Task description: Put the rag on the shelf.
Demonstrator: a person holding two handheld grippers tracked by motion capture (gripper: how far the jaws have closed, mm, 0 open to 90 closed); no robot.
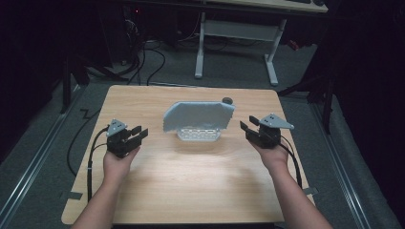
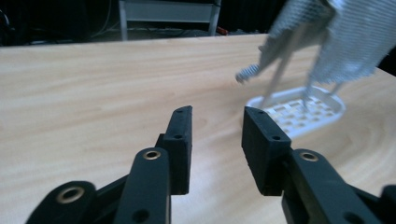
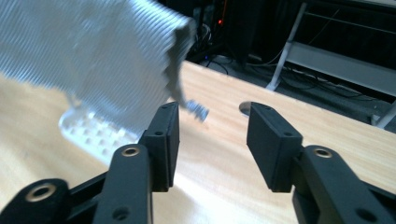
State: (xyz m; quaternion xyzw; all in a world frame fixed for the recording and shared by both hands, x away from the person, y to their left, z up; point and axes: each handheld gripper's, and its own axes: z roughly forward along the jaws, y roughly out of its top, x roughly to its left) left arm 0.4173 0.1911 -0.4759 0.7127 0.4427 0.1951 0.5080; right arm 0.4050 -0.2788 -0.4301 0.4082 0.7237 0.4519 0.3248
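A pale grey-blue waffle cloth (image 1: 198, 116) hangs over a thin wire rack on a white perforated tray (image 1: 198, 135) at the middle of the wooden table (image 1: 191, 181). My left gripper (image 1: 142, 133) hovers left of it, its jaws open and empty and pointing at the tray. My right gripper (image 1: 247, 125) sits to the right, also open and empty. In the left gripper view the open jaws (image 2: 217, 114) face the tray (image 2: 299, 109) and the cloth (image 2: 345, 42). Seen from the right gripper (image 3: 212, 109), the cloth (image 3: 93, 60) hangs close at upper left above the tray (image 3: 88, 133).
A small dark round thing (image 1: 227, 100) lies on the table just behind the cloth's right corner. Beyond the far edge stands a white-legged desk frame (image 1: 236, 33), with cables (image 1: 143, 62) on the floor. Bare wood stretches in front of the tray.
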